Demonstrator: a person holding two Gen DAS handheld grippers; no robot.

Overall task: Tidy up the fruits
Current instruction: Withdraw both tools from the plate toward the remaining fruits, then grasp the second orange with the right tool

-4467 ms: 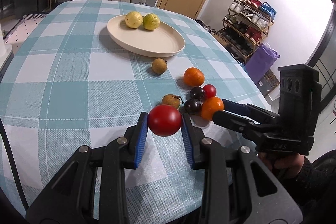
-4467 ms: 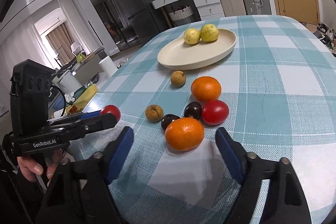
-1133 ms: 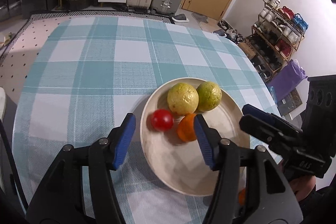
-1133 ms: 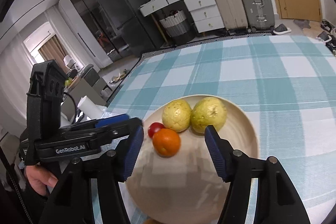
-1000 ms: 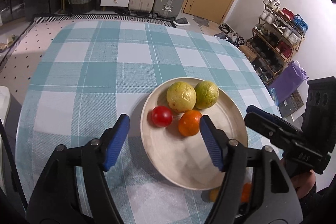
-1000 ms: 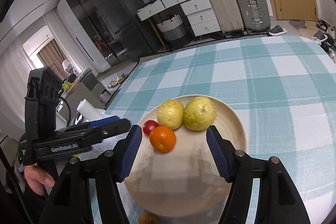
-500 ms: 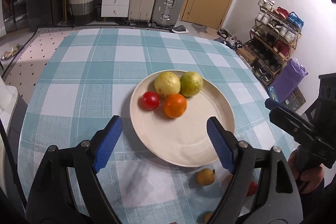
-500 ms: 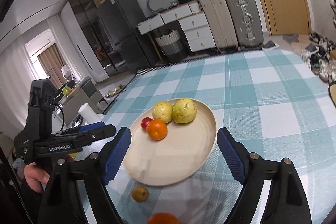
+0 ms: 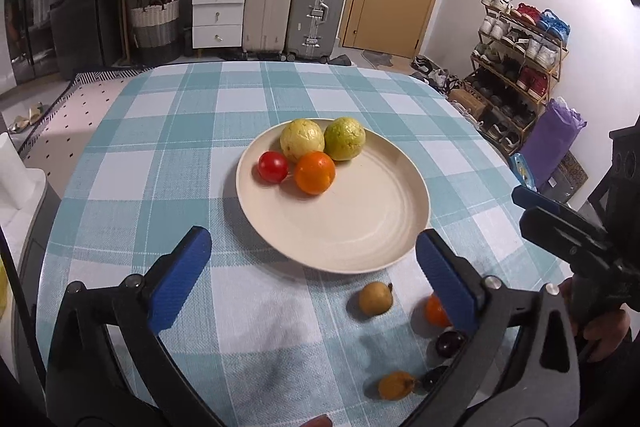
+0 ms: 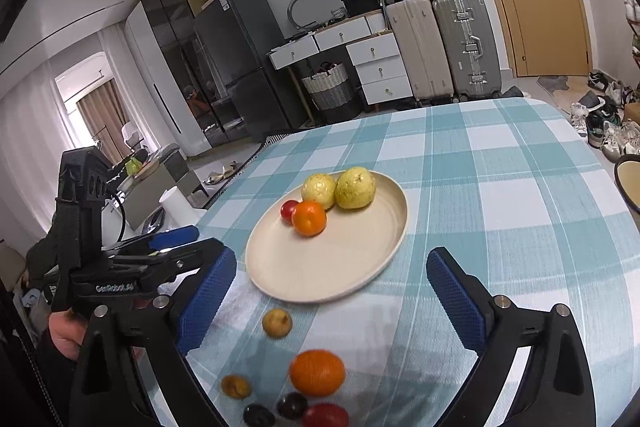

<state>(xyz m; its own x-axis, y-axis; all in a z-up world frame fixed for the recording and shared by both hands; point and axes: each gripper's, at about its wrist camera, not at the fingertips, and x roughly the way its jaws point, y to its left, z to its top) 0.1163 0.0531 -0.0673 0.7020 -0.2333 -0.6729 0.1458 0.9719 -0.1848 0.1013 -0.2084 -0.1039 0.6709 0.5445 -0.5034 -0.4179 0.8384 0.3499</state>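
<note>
Both claws have just been opening and now stand spread wide with nothing between them: the left gripper and the right gripper. Near them, loose fruits lie on the checked tablecloth. Farther, the cream plate holds a red tomato, an orange and two yellow-green fruits, all close together.

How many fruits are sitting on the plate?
4. On the plate: a red tomato, an orange, a yellow guava and a green guava, all clustered at its far side.
</note>
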